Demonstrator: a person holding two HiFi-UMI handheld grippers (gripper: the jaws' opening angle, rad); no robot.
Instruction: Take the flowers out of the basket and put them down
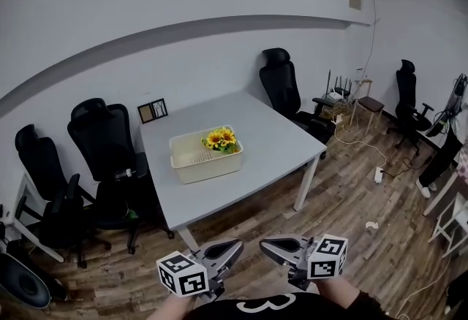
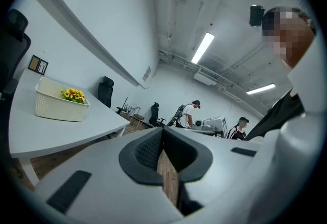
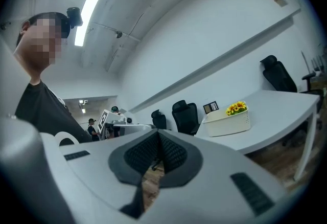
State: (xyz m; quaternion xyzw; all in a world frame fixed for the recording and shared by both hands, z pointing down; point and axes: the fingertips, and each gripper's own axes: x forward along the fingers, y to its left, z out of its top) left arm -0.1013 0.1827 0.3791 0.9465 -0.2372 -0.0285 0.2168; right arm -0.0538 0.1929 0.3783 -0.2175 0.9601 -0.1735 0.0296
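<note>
**Head view.** The left tongs (image 1: 232,247) and right tongs (image 1: 269,244) are held level and low in front of the person, well apart from the tabletop (image 1: 267,137). Their tips angle inward, near each other but not touching. Each carries a cube (image 1: 182,273) with black-and-white square markers. Both tongs are closed and empty: in each gripper view the dark, ribbed pads meet at the tip, with only wood floor (image 1: 344,202) visible through the slit below.

**Task items.** The flowers (image 1: 221,139), a small bunch with yellow heads and green leaves, sit in the right end of the basket (image 1: 199,167). The basket is cream, rectangular and round-cornered, with a perforated bottom, and it rests near the middle of the smooth grey tabletop. A small framed picture (image 1: 153,111) stands at the far edge by the wall. Black mesh chairs (image 1: 102,158) surround the tabletop.

**Differences between views.** Only the head view shows the basket's interior, the cubes and cables on the floor. The left gripper view alone shows ceiling strip lights (image 2: 202,47) and people (image 2: 190,114) standing at the far end of the room. The right gripper view shows the basket side-on, with the flowers rising above its rim.
</note>
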